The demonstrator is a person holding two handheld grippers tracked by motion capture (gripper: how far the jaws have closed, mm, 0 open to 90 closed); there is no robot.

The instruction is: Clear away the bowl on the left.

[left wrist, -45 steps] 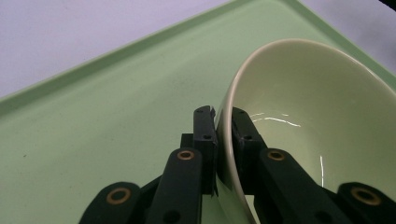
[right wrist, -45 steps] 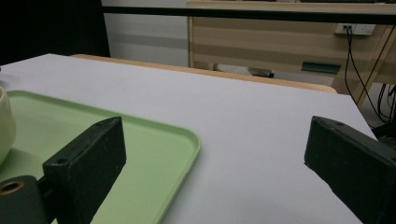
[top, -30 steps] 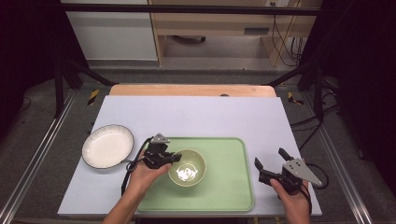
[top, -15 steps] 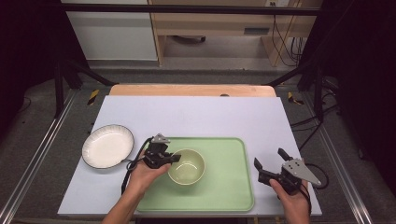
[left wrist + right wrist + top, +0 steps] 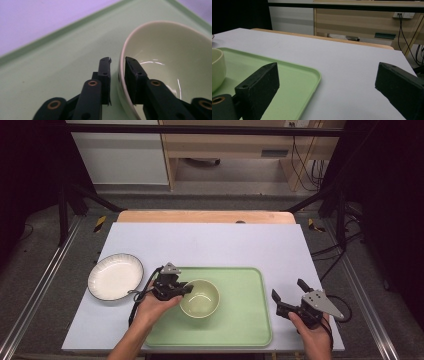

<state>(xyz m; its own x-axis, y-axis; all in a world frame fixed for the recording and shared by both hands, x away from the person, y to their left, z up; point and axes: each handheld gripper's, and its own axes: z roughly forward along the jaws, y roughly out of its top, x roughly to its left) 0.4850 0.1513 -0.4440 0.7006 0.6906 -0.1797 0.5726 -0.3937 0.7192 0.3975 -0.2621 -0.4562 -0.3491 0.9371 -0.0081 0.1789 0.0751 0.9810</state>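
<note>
The left gripper [image 5: 184, 289] pinched the rim of the bowl [image 5: 200, 298], one jaw inside and one outside. The bowl sat at the left of the green tray [image 5: 245, 320], low in the frame. The right gripper [image 5: 289, 299] was spread wide at lower right. A white plate [image 5: 115, 276] lay at left.

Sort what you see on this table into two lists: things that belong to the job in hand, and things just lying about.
In the job:
- green bowl, its rim between the jaws
- left hand-held gripper, closed on that rim
- green tray, under the bowl

Lying about:
- white plate, on the table left of the tray
- right hand-held gripper, open, holding nothing, beside the tray
</note>
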